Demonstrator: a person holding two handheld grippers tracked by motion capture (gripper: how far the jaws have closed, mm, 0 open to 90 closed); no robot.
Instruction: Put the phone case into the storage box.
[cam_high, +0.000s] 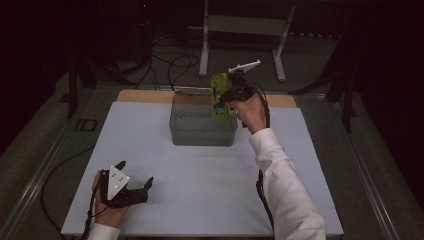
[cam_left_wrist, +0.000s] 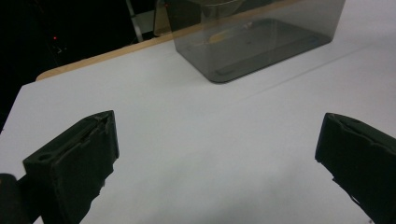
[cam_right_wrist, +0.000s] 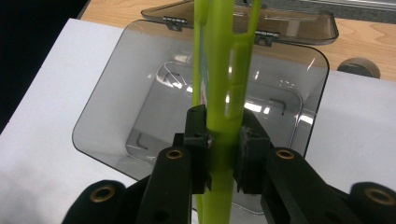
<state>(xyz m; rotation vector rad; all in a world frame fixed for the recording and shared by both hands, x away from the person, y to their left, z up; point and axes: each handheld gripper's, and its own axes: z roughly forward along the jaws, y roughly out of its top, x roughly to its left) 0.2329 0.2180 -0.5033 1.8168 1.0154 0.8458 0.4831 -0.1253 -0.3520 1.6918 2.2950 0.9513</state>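
A lime-green plastic piece (cam_high: 218, 96) (cam_right_wrist: 219, 93) hangs upright over the open grey see-through box (cam_high: 202, 134) (cam_right_wrist: 107, 98), clamped between the jaws of my right gripper (cam_high: 227, 94) (cam_right_wrist: 223, 140). The box's inside looks empty and its lid (cam_right_wrist: 280, 25) is folded back behind it. Down at the near left of the white mat rests my left gripper (cam_high: 135, 175), wide open, with bare mat between its two black fingers (cam_left_wrist: 77, 158). The left gripper view has the box (cam_left_wrist: 261, 46) farther off, at top centre.
The white mat (cam_high: 200, 195) (cam_left_wrist: 210, 154) covers a wooden tabletop (cam_high: 145, 96) whose edge shows behind the box. A round hole (cam_right_wrist: 357, 66) sits in the wood to the box's right. A white stand (cam_high: 242, 30) and cables lie on the dark floor beyond.
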